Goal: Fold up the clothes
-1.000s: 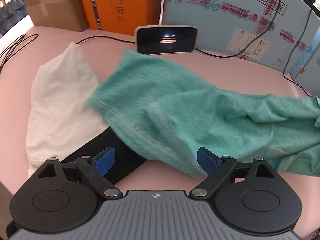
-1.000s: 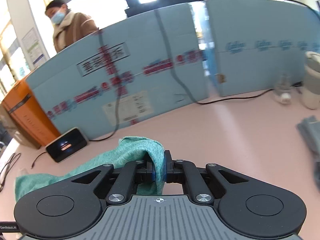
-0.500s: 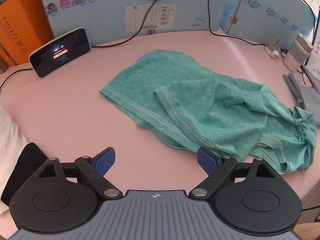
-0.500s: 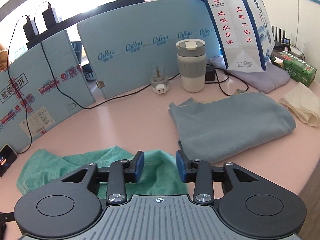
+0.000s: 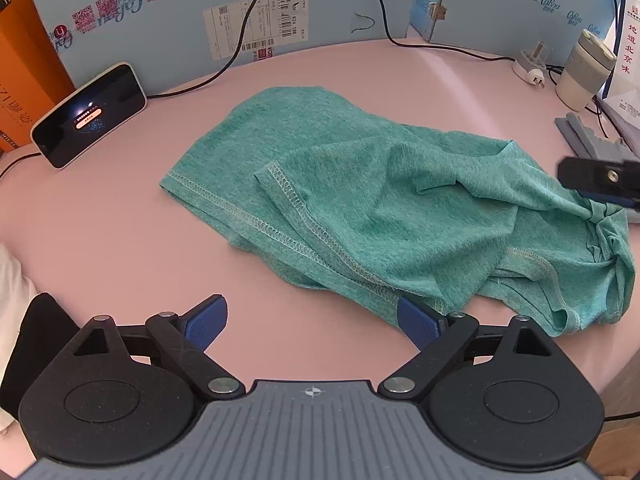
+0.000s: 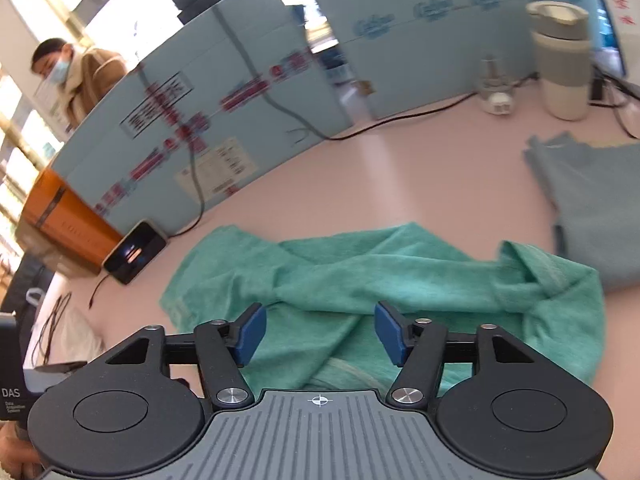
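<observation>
We are looking down two claws at a green garment (image 5: 360, 208) that is lying rumpled on the pink counter (image 5: 100, 240), with its stitched hem turned back on the near side and one end bunched into a knot of folds. Nothing is lifting it, so it is resting wherever it was let fall, not yet laid flat for folding.

Our left claw (image 5: 312, 320) is hanging spread wide above the near edge of the cloth, its blue pads (image 5: 208, 322) pressing on nothing; one pad is sitting just beside the hem, probably ready to pick it up.

Our right claw (image 6: 316, 334) has just been opening, and it too is standing spread, with green fabric lying below the gap but not pinched. From the left view it is showing at the bunched end (image 5: 600, 178).

A grey folded cloth (image 6: 592, 204) is lying near that end, likely finished work set aside. A lit phone (image 5: 90, 114) is leaning against the blue boards (image 5: 360, 0) behind.
</observation>
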`<state>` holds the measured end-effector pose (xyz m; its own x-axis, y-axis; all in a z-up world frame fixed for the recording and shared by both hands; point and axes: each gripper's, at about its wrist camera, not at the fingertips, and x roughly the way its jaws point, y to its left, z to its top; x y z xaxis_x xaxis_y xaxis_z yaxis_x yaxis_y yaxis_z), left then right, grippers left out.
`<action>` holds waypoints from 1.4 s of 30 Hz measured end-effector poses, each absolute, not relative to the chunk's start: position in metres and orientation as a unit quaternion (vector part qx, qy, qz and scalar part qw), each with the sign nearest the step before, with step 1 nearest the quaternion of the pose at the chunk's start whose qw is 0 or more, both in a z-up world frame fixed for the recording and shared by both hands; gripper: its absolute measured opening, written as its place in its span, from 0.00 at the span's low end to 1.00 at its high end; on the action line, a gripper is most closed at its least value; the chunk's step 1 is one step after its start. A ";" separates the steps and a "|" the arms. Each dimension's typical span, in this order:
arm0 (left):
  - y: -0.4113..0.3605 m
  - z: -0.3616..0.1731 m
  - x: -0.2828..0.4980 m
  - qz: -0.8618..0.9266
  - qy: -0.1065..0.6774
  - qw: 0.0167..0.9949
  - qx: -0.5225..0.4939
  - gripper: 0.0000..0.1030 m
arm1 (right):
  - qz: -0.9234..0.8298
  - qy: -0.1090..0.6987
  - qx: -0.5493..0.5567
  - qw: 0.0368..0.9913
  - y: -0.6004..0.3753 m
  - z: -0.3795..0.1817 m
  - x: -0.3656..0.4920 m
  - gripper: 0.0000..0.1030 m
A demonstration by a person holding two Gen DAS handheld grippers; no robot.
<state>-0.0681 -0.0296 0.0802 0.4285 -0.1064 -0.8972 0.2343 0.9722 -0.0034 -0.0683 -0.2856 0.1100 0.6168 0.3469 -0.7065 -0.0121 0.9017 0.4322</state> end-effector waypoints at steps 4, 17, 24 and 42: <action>-0.015 0.079 -0.075 -0.075 0.529 0.844 0.045 0.90 | 0.135 0.457 0.162 0.864 -0.250 0.096 -0.019 0.72; 0.071 0.081 -0.102 0.067 0.537 0.840 -0.050 0.90 | 0.154 0.528 0.047 0.834 -0.125 0.032 0.090 0.53; 0.092 0.100 -0.095 0.102 0.498 0.859 -0.061 0.90 | 0.279 0.557 0.061 0.780 -0.084 0.032 0.063 0.53; 0.005 0.074 -0.086 -0.067 0.506 0.860 0.016 0.95 | 0.400 0.645 0.047 0.650 -0.163 0.037 -0.069 0.53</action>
